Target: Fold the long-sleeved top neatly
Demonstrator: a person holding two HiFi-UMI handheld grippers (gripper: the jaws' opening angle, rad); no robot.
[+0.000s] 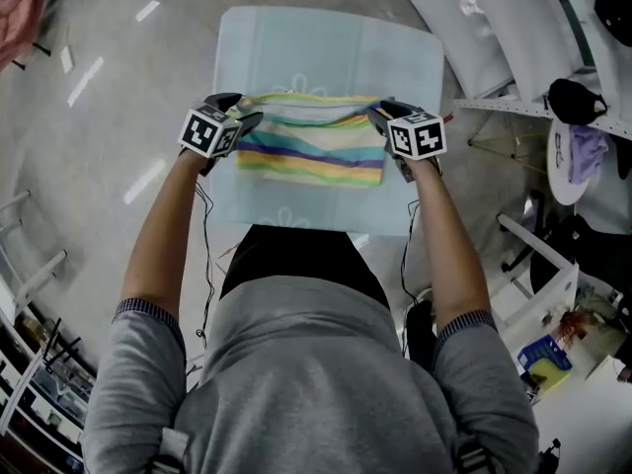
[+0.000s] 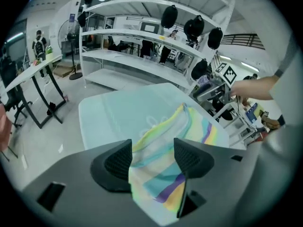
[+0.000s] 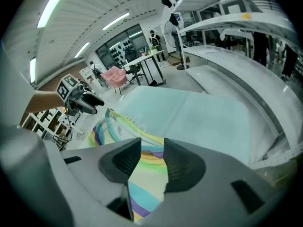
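Person's grey sweatshirt [image 1: 296, 383] is being seen nearest. The left gripper [image 1: 240, 110] and right gripper [image 1: 381, 113] are being held, jaws apart and gripping nothing, over ends of the folded striped top [image 1: 311, 144] on the table [image 1: 326, 38].

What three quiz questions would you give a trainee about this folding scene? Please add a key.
1. True or false: the jaws of the left gripper stand wide apart, with the striped top seen between them.
2. Where are the two grippers? A: both at one end of the top. B: the left gripper at its left end, the right gripper at its right end. C: both far from the top.
3. Fill in: the top lies on a table with a light ____ cover.
Key: 1 true. 2 B. 3 blue.
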